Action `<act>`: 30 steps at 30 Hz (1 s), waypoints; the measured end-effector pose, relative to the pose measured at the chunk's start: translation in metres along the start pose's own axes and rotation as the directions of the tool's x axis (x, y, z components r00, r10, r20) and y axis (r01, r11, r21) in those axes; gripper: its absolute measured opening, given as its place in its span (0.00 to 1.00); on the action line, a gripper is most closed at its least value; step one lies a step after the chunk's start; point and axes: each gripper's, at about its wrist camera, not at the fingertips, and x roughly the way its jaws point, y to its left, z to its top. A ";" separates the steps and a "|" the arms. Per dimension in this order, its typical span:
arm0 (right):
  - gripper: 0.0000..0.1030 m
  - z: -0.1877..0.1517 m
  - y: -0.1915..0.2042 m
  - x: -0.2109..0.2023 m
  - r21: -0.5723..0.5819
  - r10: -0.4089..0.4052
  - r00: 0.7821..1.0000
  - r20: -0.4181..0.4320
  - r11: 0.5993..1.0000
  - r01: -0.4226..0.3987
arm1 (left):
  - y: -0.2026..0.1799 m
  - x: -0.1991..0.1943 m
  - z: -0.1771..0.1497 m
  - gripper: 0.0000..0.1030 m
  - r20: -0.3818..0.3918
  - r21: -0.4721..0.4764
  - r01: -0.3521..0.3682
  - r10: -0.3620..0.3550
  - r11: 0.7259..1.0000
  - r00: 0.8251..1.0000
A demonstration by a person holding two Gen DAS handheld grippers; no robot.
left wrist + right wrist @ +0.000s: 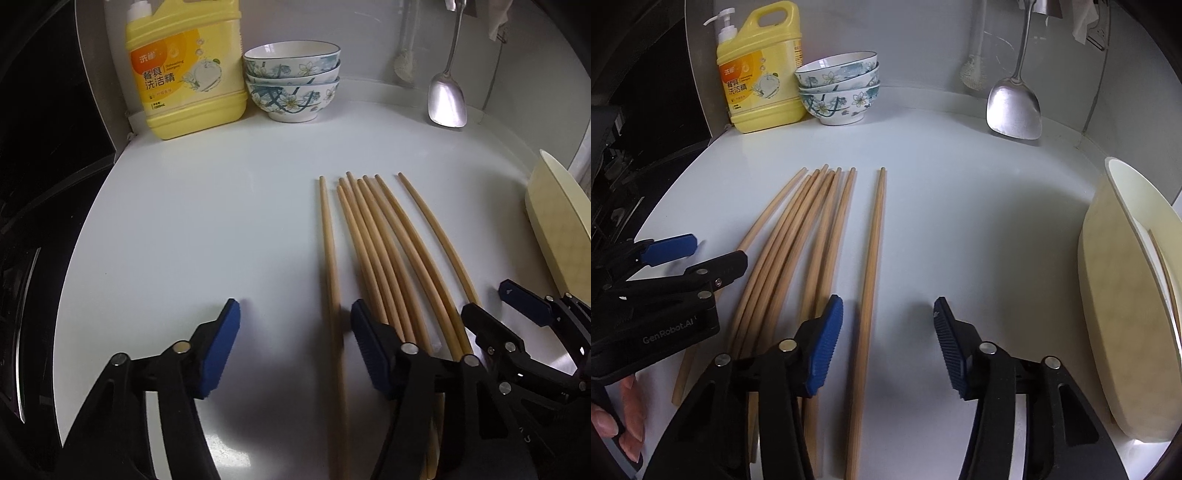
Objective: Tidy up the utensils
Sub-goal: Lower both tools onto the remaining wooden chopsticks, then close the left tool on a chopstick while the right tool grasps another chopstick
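On the white bench (184,221), the left gripper (295,343) hovers with fingers parted, one outlying chopstick between them, untouched. The wooden chopsticks (812,236) lie side by side mid-bench. The right gripper (888,343) also stands open over the rightmost chopstick (873,258), beside a cream holder (1123,314).

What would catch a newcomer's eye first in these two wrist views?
The row of long wooden chopsticks lying roughly side by side on the white counter, two of them set a little apart at either edge. Behind them, the yellow detergent jug stands beside a stack of floral bowls, with a metal spatula hanging at the back wall. Both the left gripper and right gripper hover open over the chopsticks' near ends.
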 end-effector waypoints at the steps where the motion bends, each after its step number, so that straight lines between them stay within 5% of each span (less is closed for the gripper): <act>1: 0.37 -0.001 0.002 -0.001 -0.005 0.002 1.000 0.002 1.000 -0.002 | -0.003 -0.001 -0.001 0.46 0.002 0.013 0.008 -0.008 1.000 1.000; 8: 0.06 -0.004 0.003 -0.004 -0.013 0.006 1.000 0.001 1.000 -0.006 | -0.012 -0.006 -0.005 0.07 -0.013 0.047 0.058 -0.057 0.997 0.998; 21: 0.06 -0.006 -0.012 -0.015 0.125 0.068 0.998 0.003 0.990 -0.067 | 0.008 -0.011 -0.009 0.07 -0.048 -0.039 0.107 -0.109 0.994 0.993; 30: 0.06 0.004 -0.013 -0.055 0.183 0.083 0.996 0.032 0.979 -0.088 | 0.008 -0.051 0.001 0.07 -0.049 -0.039 0.149 -0.150 0.988 0.987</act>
